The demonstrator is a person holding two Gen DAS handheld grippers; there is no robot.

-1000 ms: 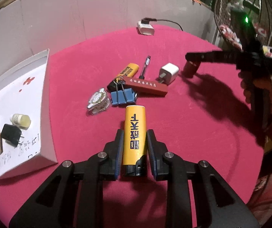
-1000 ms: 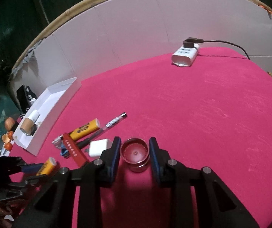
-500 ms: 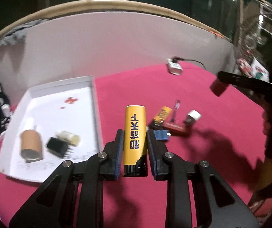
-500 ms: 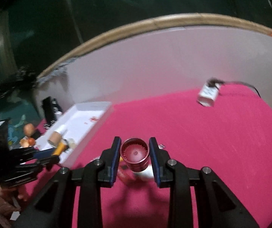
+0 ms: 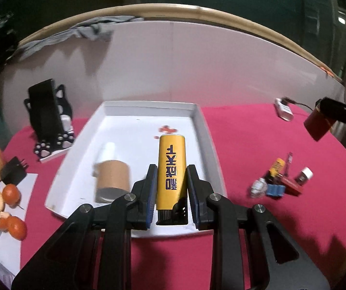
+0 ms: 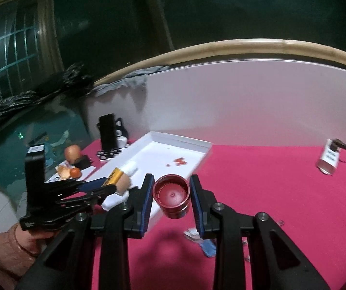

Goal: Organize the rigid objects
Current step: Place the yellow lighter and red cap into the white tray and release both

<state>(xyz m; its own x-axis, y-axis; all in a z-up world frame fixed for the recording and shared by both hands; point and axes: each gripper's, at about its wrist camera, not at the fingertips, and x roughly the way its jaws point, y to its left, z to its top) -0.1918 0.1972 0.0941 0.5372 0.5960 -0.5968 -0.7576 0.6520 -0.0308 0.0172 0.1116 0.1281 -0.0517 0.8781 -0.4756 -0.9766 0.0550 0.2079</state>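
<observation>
My left gripper (image 5: 170, 176) is shut on a yellow lighter (image 5: 171, 166) with dark lettering, held above the near part of the white tray (image 5: 206, 130). A brown cardboard tube (image 5: 111, 180) and a small white bottle (image 5: 109, 149) lie in the tray. My right gripper (image 6: 171, 193) is shut on a red round cap (image 6: 171, 194), held in the air over the tray's near right corner (image 6: 204, 153). The right wrist view also shows the left gripper (image 6: 98, 188) with the lighter (image 6: 113, 176) at the left, and the left wrist view shows the cap (image 5: 318, 124) at the far right.
A pile of small items (image 5: 279, 181), among them a second lighter, blue clips, a red bar and a white charger, lies on the red table (image 5: 257, 229). A black phone stand (image 5: 49, 120) and fruit (image 5: 8, 193) are left of the tray. A white power adapter (image 6: 329, 157) lies far right.
Both grippers rose and swung left, from the item pile to over the white tray. Each still holds its object, the lighter and the red cap.
</observation>
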